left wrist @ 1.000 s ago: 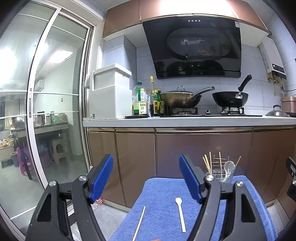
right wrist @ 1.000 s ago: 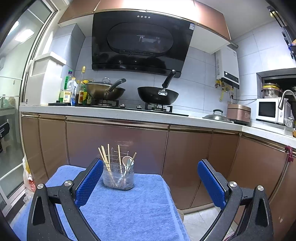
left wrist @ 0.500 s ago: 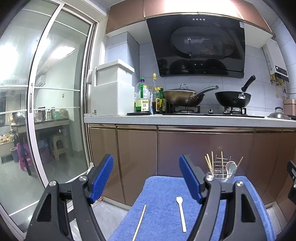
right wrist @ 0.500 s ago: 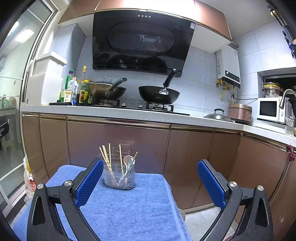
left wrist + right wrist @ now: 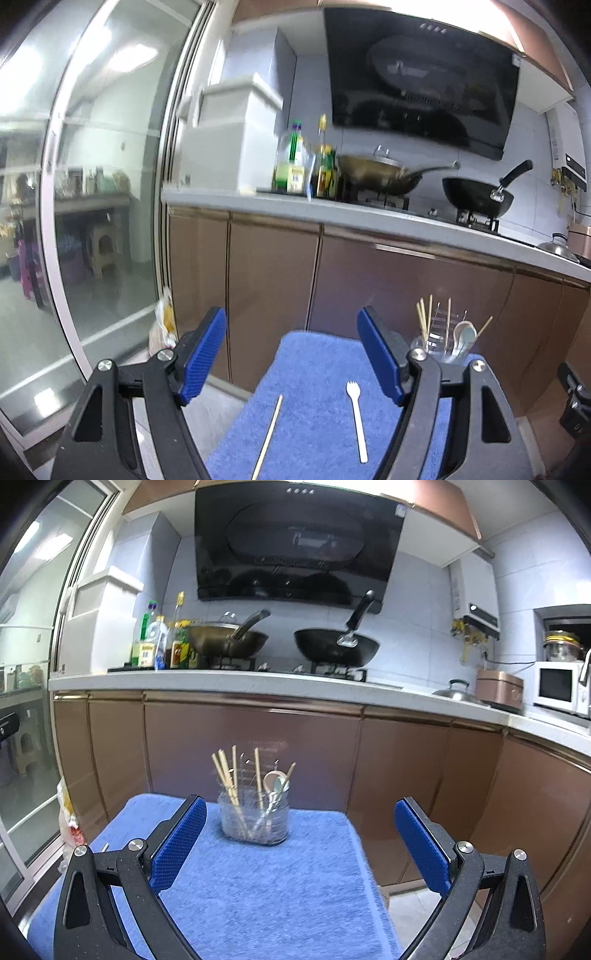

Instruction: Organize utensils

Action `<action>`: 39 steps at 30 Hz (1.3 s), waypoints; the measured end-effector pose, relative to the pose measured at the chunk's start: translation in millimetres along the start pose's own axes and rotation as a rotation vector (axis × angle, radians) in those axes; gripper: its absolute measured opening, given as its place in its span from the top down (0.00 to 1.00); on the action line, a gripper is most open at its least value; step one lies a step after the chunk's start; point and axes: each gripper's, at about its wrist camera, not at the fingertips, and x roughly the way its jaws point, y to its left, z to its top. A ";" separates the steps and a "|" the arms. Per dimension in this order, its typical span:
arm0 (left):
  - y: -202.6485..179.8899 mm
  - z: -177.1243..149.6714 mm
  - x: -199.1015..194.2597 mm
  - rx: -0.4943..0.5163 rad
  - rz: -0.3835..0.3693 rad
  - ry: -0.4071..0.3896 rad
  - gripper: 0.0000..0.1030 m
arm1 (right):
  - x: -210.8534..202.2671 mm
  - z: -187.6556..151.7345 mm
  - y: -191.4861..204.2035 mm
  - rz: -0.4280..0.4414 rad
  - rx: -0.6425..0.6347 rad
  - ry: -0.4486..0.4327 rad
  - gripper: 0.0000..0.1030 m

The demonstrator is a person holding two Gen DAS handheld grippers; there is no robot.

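Holder [image 5: 254, 821] w/ chopsticks + spoons sitting mostly filled; fork [image 5: 357, 419] & chopstick [image 5: 267, 435] lying loose on surface [image 5: 314, 369]. Left hand-held gripper [image 5: 291, 354], right hand-held gripper [image 5: 301, 843] both hovering wide open, gripping nothing.

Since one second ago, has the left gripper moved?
Yes. The left gripper swung and tilted: the range hood now appears slanted, and the blue towel sits farther right between its open fingers.
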 end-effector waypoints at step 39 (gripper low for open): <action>24.2 -142.9 290.9 0.164 -0.155 1.034 0.69 | 328.2 -101.2 234.7 0.569 -0.192 0.992 0.68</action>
